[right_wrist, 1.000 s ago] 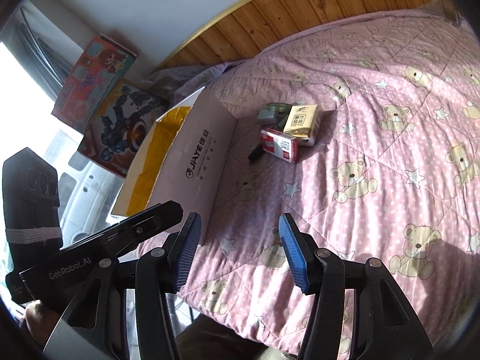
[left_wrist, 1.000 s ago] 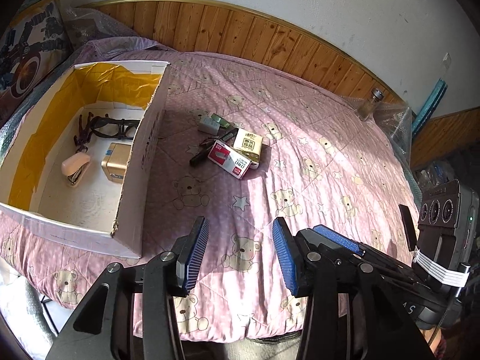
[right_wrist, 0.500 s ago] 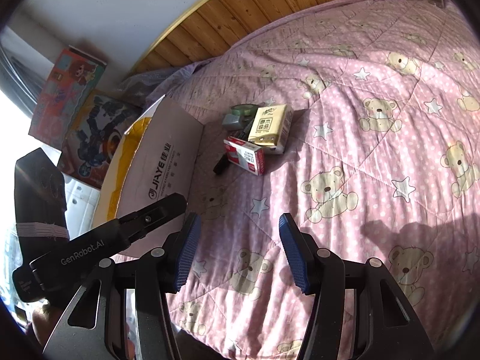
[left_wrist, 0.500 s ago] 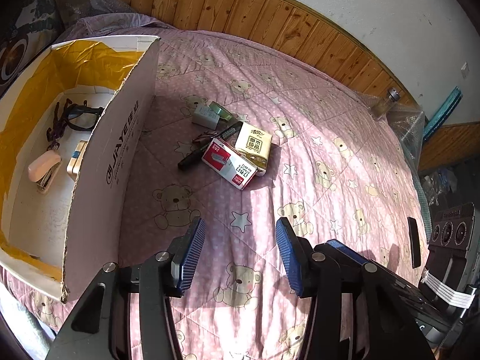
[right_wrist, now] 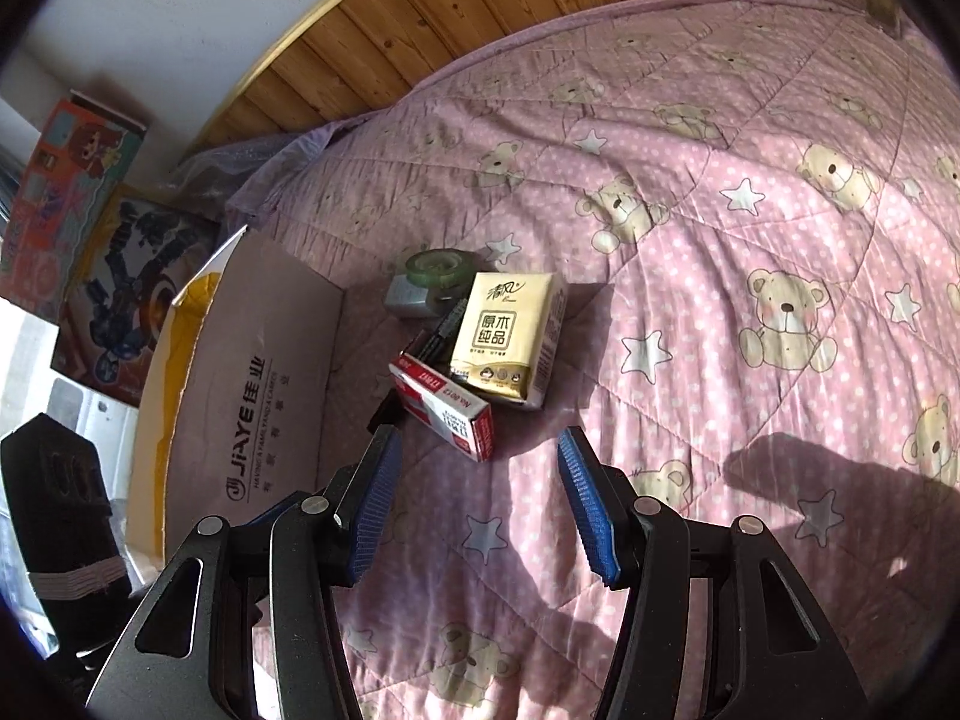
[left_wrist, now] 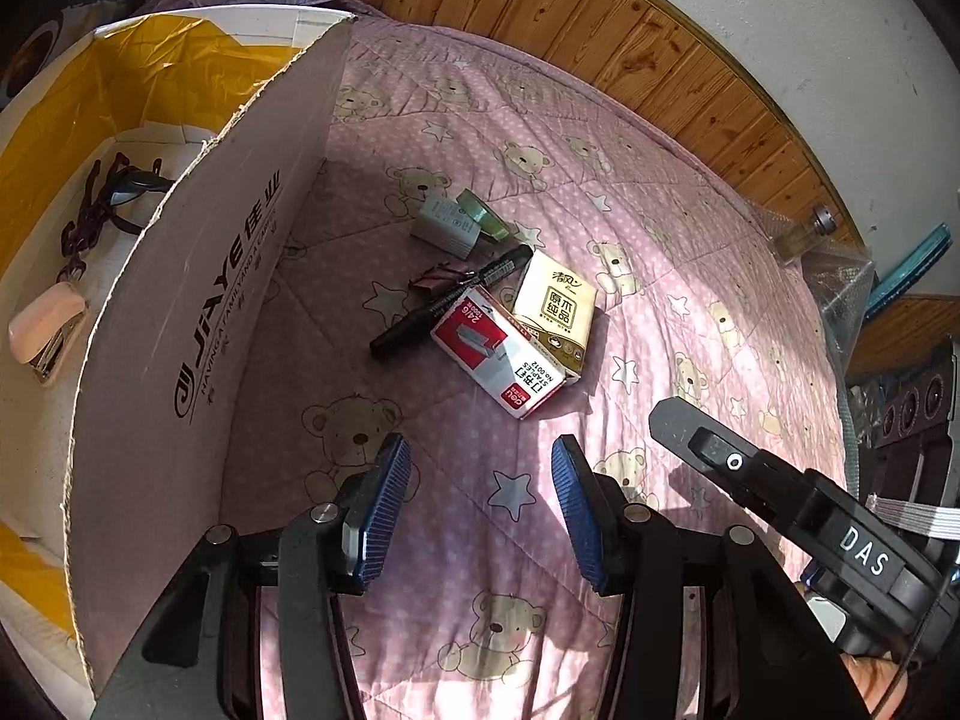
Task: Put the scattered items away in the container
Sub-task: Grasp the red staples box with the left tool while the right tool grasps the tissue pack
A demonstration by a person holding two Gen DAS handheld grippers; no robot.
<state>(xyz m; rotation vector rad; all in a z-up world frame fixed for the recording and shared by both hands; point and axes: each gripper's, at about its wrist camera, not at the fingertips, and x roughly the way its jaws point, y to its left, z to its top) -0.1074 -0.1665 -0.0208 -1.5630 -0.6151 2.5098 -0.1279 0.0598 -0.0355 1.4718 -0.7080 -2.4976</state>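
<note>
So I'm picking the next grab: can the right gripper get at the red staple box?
Probably yes. The right gripper is open, and the staple box lies just ahead on the quilt with nothing between them.

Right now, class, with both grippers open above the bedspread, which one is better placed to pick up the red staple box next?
Probably the right gripper. In its view the red staple box lies just beyond its open fingers. The left gripper sits farther back, though nearer the cardboard box.

Pink bear-print quilt (right_wrist: 750, 228), wooden headboard (left_wrist: 600, 18), toy boxes (right_wrist: 72, 180).
</note>
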